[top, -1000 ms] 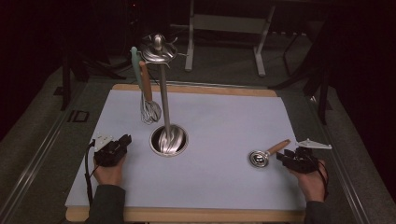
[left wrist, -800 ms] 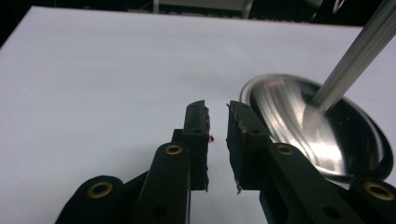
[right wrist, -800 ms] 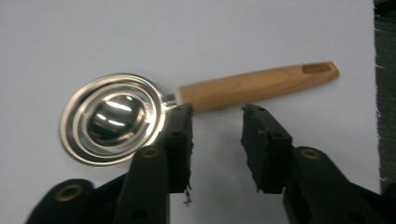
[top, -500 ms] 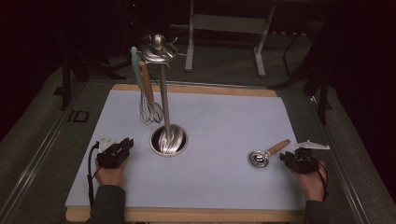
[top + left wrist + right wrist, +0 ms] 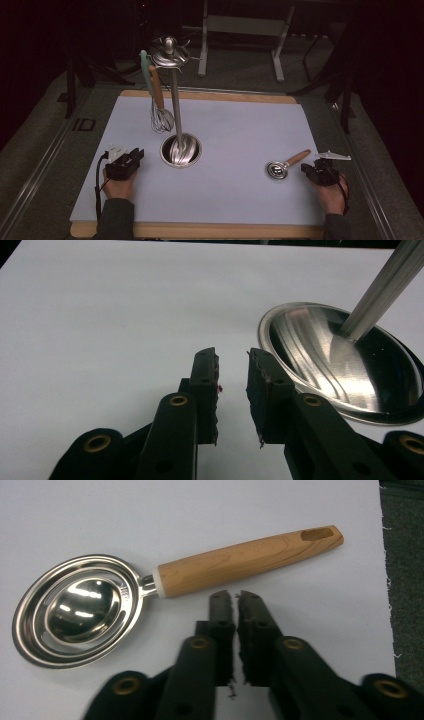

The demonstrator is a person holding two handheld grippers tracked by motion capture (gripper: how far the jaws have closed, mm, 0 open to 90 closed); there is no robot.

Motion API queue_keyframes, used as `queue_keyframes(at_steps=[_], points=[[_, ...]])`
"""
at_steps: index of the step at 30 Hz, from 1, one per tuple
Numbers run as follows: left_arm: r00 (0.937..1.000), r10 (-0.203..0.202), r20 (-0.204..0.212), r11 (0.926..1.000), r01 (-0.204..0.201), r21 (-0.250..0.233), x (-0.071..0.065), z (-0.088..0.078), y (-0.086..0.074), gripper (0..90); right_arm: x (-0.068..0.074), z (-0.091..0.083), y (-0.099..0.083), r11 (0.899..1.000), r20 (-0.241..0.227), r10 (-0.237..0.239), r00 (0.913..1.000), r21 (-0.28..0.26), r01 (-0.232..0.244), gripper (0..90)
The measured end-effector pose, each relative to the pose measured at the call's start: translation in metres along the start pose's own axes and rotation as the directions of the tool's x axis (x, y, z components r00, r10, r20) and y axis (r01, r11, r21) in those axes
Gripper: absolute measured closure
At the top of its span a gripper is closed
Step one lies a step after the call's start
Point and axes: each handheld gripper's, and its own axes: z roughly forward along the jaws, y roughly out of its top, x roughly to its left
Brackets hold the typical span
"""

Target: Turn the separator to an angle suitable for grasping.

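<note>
**Right jaws closed beside strainer spoon; left jaws parted near stand base**

On the desk point(image 5: 240, 200), covered by a pale sheet, a round steel strainer spoon with a light wooden handle point(image 5: 150, 592) lies flat at the right side, handle pointing away toward the right edge. In the high view the same spoon point(image 5: 285, 165) sits just left of the right gripper point(image 5: 320, 172).

Right gripper point(image 5: 235, 596): jaws have just been closing and now stand pressed together, nothing between them. Tips lie just short of the wooden handle, apart from it, resting low over the sheet.

Left gripper point(image 5: 232, 352): jaws have just been opening; now spread with a clear gap, nothing between them. In the high view it point(image 5: 125, 162) rests near the left edge, held by a hand point(image 5: 117, 187).

Just right of the left jaws stands a polished steel utensil stand with a round dished base point(image 5: 345, 365) and upright pole. A wire whisk with a wooden handle point(image 5: 161, 112) and a pale green tool point(image 5: 146, 70) hang from its top.
</note>
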Motion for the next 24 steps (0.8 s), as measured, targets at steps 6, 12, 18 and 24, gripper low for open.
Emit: queue_keyframes(at_steps=[6,12,18,24], points=[[1.0000,0.007,0.005,1.0000,-0.007,0.006,0.000,0.000,0.000,73.9,-0.002,0.001,0.004,1.000,0.001,0.018,0.9998,-0.003,-0.018,89.6],[0.9999,0.009,0.009,0.9999,-0.009,0.006,-0.001,0.000,0.000,73.9,-0.011,0.012,0.007,0.997,-0.014,0.079,0.9968,0.022,-0.078,89.8],[0.9998,0.011,0.014,0.9999,-0.012,0.006,-0.001,0.000,0.000,73.9,-0.016,0.021,0.012,0.994,-0.011,0.103,0.9946,0.047,-0.103,89.9],[0.9998,0.011,0.018,0.9999,-0.011,0.008,-0.001,0.001,0.000,74.0,-0.015,0.028,0.018,0.993,0.002,0.094,0.9956,0.078,-0.094,89.9]])
